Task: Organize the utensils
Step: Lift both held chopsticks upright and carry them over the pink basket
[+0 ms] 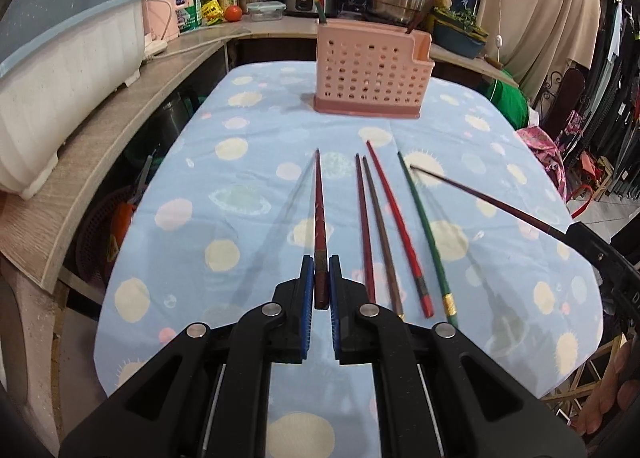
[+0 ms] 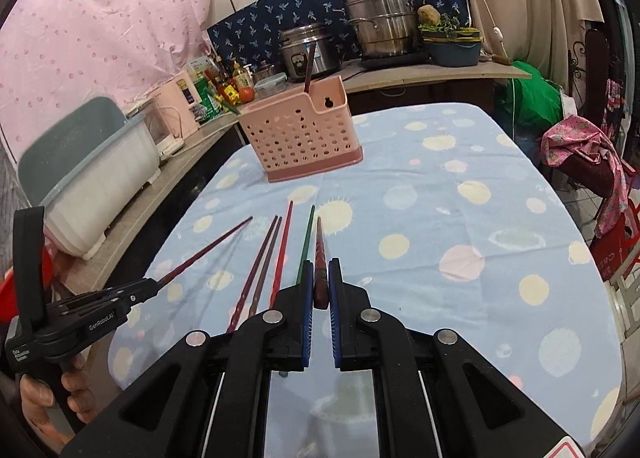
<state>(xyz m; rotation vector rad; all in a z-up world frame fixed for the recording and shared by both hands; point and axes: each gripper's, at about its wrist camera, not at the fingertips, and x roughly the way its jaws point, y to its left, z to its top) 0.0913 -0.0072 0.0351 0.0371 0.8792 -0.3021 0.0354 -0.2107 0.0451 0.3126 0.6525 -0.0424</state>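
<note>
A pink perforated utensil holder [image 1: 370, 72] stands at the far end of the table, with chopsticks upright in it; it also shows in the right wrist view [image 2: 304, 134]. My left gripper [image 1: 321, 262] is shut on a dark red chopstick [image 1: 319, 210], held above the cloth. My right gripper [image 2: 321, 264] is shut on another dark red chopstick [image 2: 320, 246]; that gripper shows at the right edge of the left view [image 1: 600, 254]. Several chopsticks lie side by side on the cloth: two brown [image 1: 374, 226], one red [image 1: 396, 218], one green [image 1: 424, 226].
The table has a light blue cloth with pale dots [image 1: 248, 186]. A white dish bin [image 1: 60, 70] sits on the wooden counter at left. Pots, a rice cooker [image 2: 308, 48] and bottles stand on the back counter. Clothes hang at right.
</note>
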